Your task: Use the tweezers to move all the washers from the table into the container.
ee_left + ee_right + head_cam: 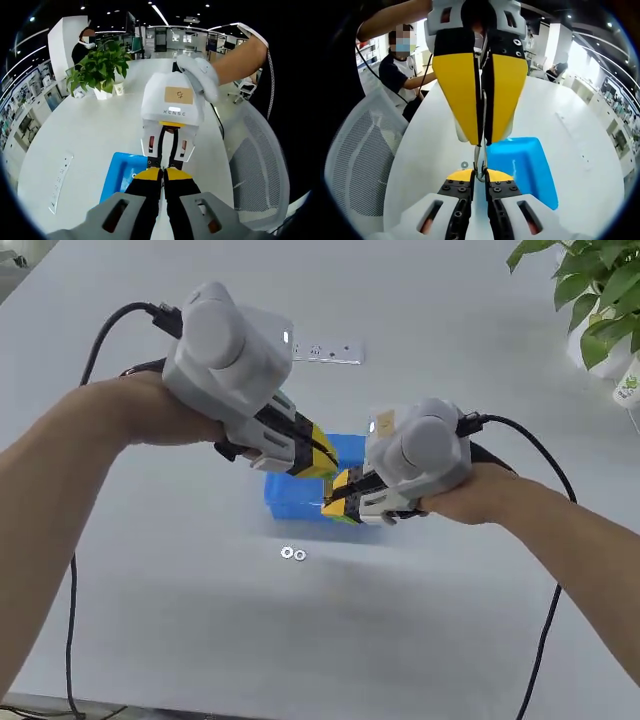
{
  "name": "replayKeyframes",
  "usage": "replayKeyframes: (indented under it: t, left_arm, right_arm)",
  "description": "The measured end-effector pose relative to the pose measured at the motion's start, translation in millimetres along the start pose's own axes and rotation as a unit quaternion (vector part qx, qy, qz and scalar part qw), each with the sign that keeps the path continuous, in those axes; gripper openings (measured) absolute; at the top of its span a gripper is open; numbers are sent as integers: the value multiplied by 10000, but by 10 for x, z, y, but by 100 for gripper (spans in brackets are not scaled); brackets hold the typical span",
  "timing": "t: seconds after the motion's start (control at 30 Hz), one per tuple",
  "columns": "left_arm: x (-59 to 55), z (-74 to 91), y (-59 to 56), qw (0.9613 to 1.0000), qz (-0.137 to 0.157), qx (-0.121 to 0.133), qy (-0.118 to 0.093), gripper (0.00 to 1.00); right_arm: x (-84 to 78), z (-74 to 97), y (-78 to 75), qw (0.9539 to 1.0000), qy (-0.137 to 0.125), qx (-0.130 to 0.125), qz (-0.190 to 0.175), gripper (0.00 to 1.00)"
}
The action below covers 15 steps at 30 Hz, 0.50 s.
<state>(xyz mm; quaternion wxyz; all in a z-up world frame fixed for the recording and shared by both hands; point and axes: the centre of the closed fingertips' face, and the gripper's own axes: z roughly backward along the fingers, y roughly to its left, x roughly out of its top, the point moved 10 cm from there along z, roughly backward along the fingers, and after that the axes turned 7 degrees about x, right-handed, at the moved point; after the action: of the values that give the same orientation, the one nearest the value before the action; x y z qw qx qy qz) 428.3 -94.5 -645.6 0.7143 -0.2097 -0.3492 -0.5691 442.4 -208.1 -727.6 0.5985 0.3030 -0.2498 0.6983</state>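
Two small steel washers (293, 554) lie side by side on the white table, just in front of the blue container (290, 495). Above that container my two grippers meet tip to tip. My left gripper (328, 458) comes in from the upper left, its yellow jaws shut on the thin metal tweezers (481, 145). In the right gripper view the tweezers run down between those jaws, and their lower end sits between the jaws of my right gripper (480, 175), which are closed in on it. One washer (464, 164) shows beside the container (525, 160).
A white power strip (328, 352) lies on the table behind the container. A potted plant (590, 290) and a small bottle (628, 388) stand at the far right. Black cables trail from both grippers. A mesh chair (255, 165) stands beside the table.
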Motion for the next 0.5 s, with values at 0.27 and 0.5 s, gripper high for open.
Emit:
replayKeyframes:
  t: [0.27,0.5]
  left_arm:
    - [60,-18,115,10000,-29,46,-40,5]
    - [77,-43,200,10000,-48,43,-41,5]
  right_arm:
    - [21,43,-122,10000,-39,-45,15,10]
    - [9,62,-211,10000,-41,-81,23,10]
